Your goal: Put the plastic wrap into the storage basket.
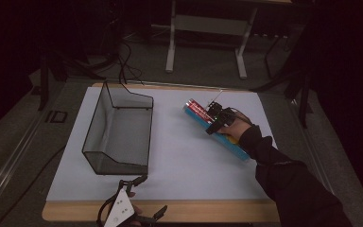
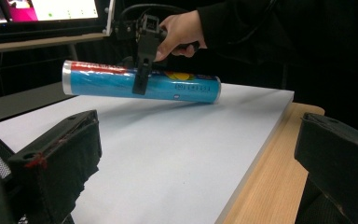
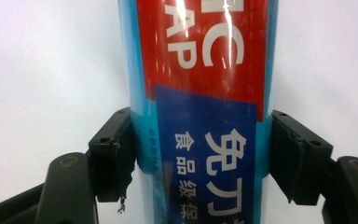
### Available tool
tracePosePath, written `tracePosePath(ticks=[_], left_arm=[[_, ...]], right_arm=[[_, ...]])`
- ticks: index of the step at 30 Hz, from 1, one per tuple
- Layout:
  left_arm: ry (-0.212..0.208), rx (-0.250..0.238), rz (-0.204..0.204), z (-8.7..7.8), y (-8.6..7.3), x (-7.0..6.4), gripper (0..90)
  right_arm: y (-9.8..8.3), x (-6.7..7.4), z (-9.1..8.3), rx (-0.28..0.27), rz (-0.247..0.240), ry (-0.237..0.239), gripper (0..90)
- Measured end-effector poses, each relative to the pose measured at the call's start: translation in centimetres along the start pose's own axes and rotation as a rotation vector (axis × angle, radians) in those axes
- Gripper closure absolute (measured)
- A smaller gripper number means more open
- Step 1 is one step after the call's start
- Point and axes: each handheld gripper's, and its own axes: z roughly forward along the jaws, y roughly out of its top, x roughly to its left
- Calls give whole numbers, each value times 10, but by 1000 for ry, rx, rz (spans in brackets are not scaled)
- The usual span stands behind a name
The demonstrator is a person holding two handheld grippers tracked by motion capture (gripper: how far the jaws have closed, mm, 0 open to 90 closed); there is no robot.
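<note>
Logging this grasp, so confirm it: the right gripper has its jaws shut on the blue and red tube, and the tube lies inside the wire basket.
Wrong on the place. The right gripper is shut on the tube, but the tube is outside the wire basket, held just above the white board to the basket's right. The high view shows it.

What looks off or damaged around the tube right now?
The left pad of the right hand-held gripper looks torn, a shred hanging from its lower edge. The blue tube itself looks intact, one end lifted off the white board.
</note>
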Motion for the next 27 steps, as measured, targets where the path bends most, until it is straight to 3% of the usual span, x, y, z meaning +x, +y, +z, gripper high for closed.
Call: tracePosePath(ticks=[3,9,17,27], left_arm=[[-1,1,2,0,0,0,11],[-4,0,6,0,0,-1,11],[-8,5,7,0,0,-1,11],[-13,14,14,2,-1,-2,11]], right_arm=[[1,-7,10,8,46,-14,310],[1,-13,23,21,78,-35,311],[0,-16,36,45,88,-46,313],[-2,-17,36,30,81,-46,313]])
